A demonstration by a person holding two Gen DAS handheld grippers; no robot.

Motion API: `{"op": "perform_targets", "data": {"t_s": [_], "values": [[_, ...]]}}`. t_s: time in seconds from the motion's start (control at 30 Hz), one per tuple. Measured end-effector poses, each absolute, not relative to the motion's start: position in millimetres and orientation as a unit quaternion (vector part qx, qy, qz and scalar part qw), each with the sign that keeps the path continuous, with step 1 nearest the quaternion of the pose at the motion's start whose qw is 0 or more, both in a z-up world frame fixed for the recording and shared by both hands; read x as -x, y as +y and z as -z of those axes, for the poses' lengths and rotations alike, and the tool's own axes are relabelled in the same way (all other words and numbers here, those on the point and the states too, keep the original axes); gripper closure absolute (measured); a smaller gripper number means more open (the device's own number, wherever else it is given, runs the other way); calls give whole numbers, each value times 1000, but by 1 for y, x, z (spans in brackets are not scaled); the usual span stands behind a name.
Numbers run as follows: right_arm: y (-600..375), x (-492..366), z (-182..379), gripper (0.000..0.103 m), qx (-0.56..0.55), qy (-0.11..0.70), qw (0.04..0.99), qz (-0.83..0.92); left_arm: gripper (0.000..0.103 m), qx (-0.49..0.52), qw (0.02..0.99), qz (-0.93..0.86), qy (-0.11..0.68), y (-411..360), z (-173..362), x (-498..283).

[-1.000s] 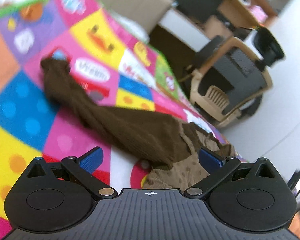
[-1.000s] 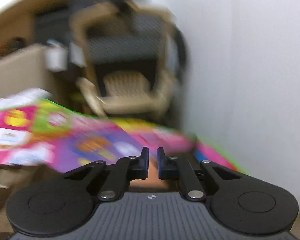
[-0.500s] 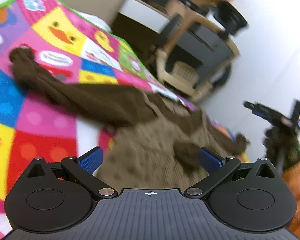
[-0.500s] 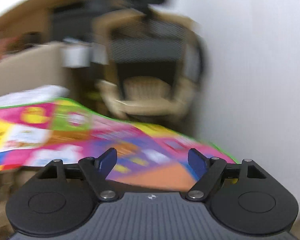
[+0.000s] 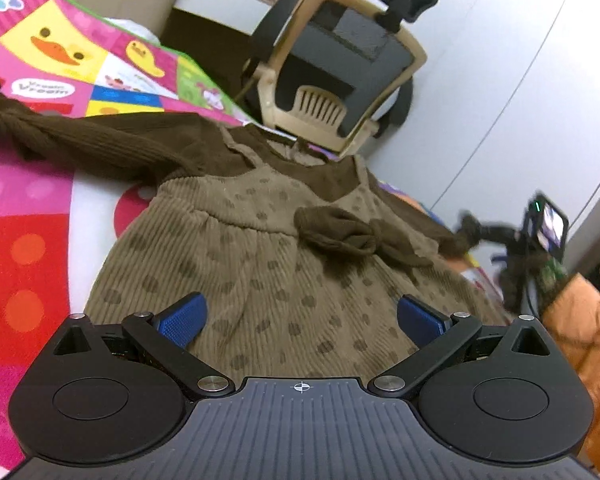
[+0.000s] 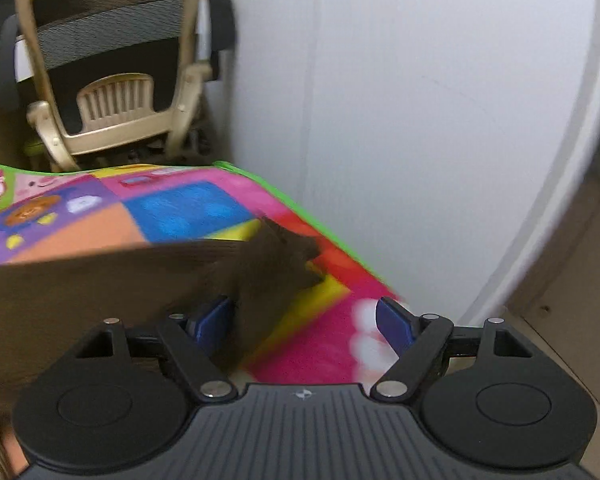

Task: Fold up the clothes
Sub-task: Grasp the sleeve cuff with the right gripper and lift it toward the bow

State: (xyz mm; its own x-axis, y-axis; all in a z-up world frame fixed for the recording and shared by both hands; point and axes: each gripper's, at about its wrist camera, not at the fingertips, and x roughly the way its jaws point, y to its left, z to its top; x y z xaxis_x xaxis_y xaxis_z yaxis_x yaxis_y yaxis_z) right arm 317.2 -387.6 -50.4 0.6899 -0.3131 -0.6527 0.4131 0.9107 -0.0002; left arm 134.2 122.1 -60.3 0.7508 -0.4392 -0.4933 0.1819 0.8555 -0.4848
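A small brown dress (image 5: pixel 268 264) lies on a colourful play mat (image 5: pixel 24 248). It has a tan dotted corduroy skirt, a dark brown bow (image 5: pixel 352 234) and dark brown knit sleeves. One sleeve (image 5: pixel 80 140) stretches to the left. My left gripper (image 5: pixel 300 320) is open, just above the skirt. In the right wrist view the other dark sleeve (image 6: pixel 260 268) lies on the mat, its end between the fingers of my open right gripper (image 6: pixel 304 320). The right gripper also shows in the left wrist view (image 5: pixel 520 248), blurred, at the sleeve end.
A beige and black office chair (image 5: pixel 340 68) stands past the mat's far edge, also in the right wrist view (image 6: pixel 116 76). A white wall (image 6: pixel 420 100) runs along the mat's right side. An orange garment (image 5: pixel 580 344) lies at the right.
The left gripper has swung from the left sleeve to over the skirt. The right gripper was shut, opened, and has come down at the right sleeve end.
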Motion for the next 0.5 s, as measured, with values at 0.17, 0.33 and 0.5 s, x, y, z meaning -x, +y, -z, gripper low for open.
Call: {"op": "perform_targets", "data": {"t_s": [0.17,0.33,0.5], "values": [[-425,-305,40,24,-282,297,897,165,0,236,906,177,303,129,62,-137],[-415,-325,62,24,-277,313,893,169,0,239,907,176,299,130,63,-136],[-399,-341,70,69,-239,302,911,147,0,253,904,180,295,133,65,-136]]}}
